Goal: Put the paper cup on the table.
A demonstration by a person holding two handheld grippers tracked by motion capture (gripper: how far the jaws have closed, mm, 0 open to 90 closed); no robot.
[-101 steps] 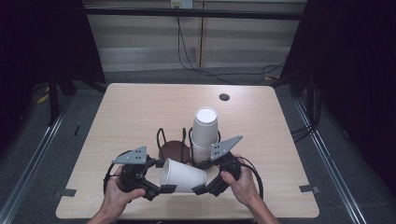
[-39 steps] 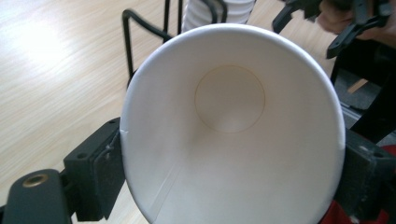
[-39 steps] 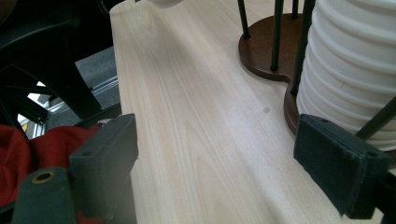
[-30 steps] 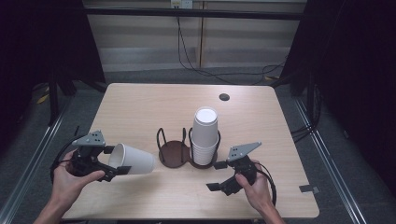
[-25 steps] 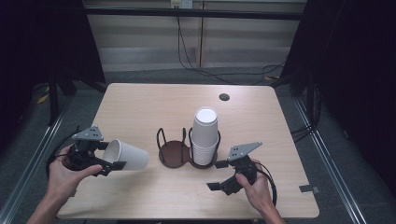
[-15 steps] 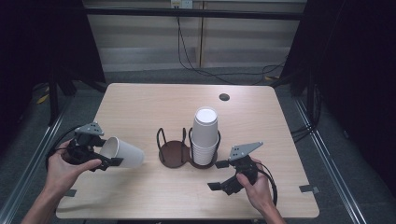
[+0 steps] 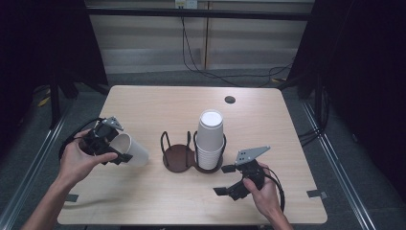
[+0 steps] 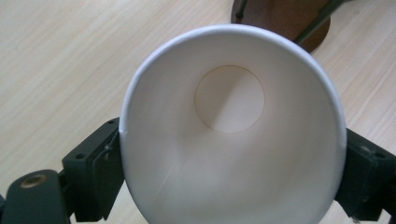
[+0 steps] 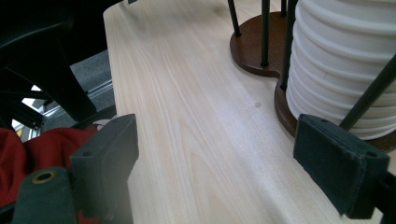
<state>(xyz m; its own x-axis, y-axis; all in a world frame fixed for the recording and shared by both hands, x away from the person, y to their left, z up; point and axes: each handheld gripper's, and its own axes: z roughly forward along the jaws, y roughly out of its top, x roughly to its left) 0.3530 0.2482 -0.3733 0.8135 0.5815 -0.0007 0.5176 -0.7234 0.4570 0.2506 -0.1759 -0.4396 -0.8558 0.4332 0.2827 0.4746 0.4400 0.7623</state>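
A white paper cup (image 7: 133, 150) lies on its side above the left part of the wooden table (image 7: 158, 105), with my left gripper (image 7: 122, 147) shut on its rim. In the left gripper view the cup's open mouth faces the camera (image 8: 229, 98) and both pads of the left gripper (image 8: 231, 175) press its sides. An upside-down stack of white cups (image 7: 210, 139) stands in the right ring of a brown wire holder (image 7: 177, 157). My right gripper (image 7: 224, 180) hovers open in front of the stack (image 9: 345, 70), with nothing between its jaws (image 9: 224, 158).
The left ring of the holder (image 9: 254, 46) holds no cups. A dark round hole (image 7: 230, 99) sits near the table's far edge. A red cloth (image 9: 28, 149) shows beyond the table's near edge. Metal rails and cables run along the floor at both sides.
The left hand has carried the cup away from the near edge, farther up the table's left side. Earlier both grippers met at the cup in front of the holder. The right gripper has kept still.
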